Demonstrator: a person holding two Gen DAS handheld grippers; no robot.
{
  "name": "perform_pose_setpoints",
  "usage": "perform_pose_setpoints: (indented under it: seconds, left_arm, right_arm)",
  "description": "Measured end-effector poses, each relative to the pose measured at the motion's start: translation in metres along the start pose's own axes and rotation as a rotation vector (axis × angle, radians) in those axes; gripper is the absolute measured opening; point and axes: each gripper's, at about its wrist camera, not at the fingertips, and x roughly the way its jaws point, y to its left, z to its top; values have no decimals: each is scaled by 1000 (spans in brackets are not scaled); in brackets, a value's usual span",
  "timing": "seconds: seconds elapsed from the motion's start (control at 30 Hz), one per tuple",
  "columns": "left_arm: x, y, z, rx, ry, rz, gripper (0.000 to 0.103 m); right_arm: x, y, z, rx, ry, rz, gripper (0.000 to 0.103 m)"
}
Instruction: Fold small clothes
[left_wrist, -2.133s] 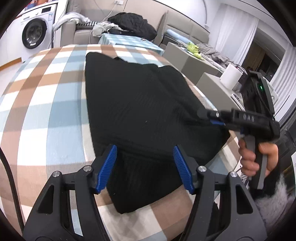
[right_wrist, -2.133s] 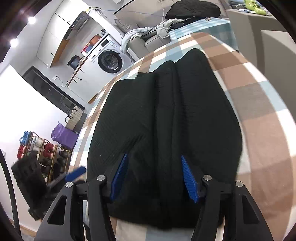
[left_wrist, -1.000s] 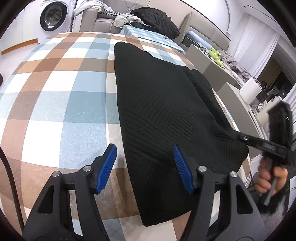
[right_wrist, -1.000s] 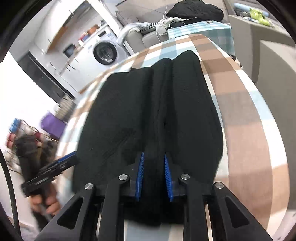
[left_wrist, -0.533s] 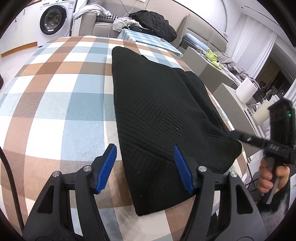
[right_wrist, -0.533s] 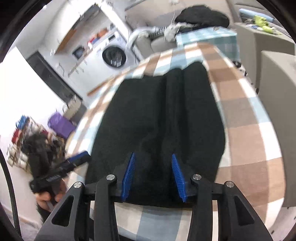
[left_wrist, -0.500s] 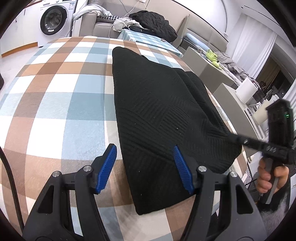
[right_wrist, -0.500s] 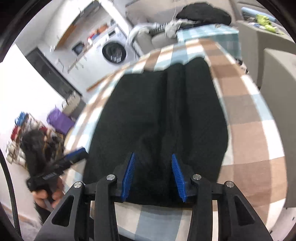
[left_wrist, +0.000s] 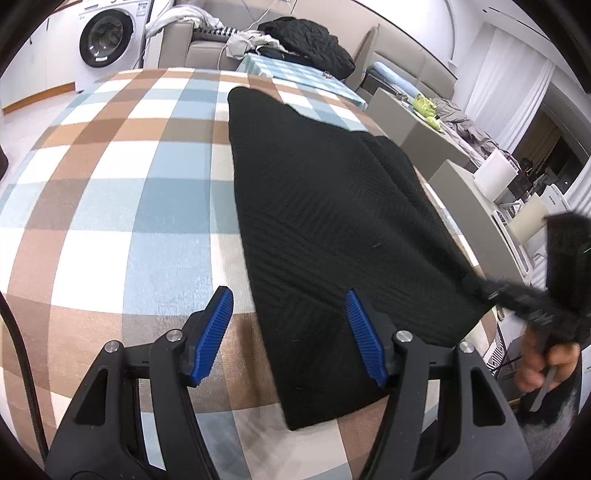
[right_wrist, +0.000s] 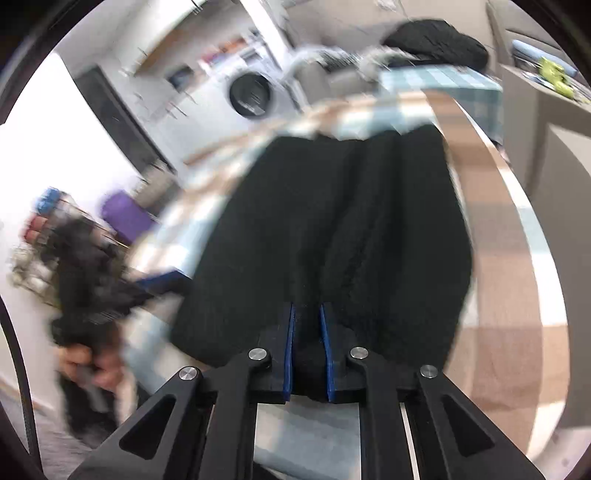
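Right wrist view: one black garment (right_wrist: 332, 229), right tool (right_wrist: 306, 352) pinching its hem; left tool (left_wrist: 291, 336) wide apart, empty.

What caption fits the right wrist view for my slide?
Right gripper pinches the near hem of the black knit garment on the checked tablecloth.

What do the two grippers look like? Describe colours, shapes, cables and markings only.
The left gripper has black angular plastic arms with triangular cut-outs, silver round screw heads at the joints, and two ribbed blue pads. A black cable curves along that view's left edge. The right gripper has the same build; seen from the left wrist, blurred, its black body shows a small green light. The bare hand shows no sleeve.
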Motion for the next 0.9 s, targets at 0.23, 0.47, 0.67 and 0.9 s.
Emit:
perform_pose_setpoints:
  seconds: [0.23, 0.47, 0.67, 0.9]
  left_arm:
    - [6, 0, -2, 12, 21, -3, 61]
    - [10, 1, 5, 7, 17, -3, 61]
    - [9, 4, 10, 8, 16, 12, 61]
    - [8, 11, 12, -8, 11, 17, 61]
  right_arm:
    - [-5, -14, 4, 52, -7, 5, 45]
    - [19, -47, 45, 127, -48, 8, 46]
    - [62, -49, 84, 105, 4, 101, 45]
    - [81, -37, 107, 0, 10, 54, 12]
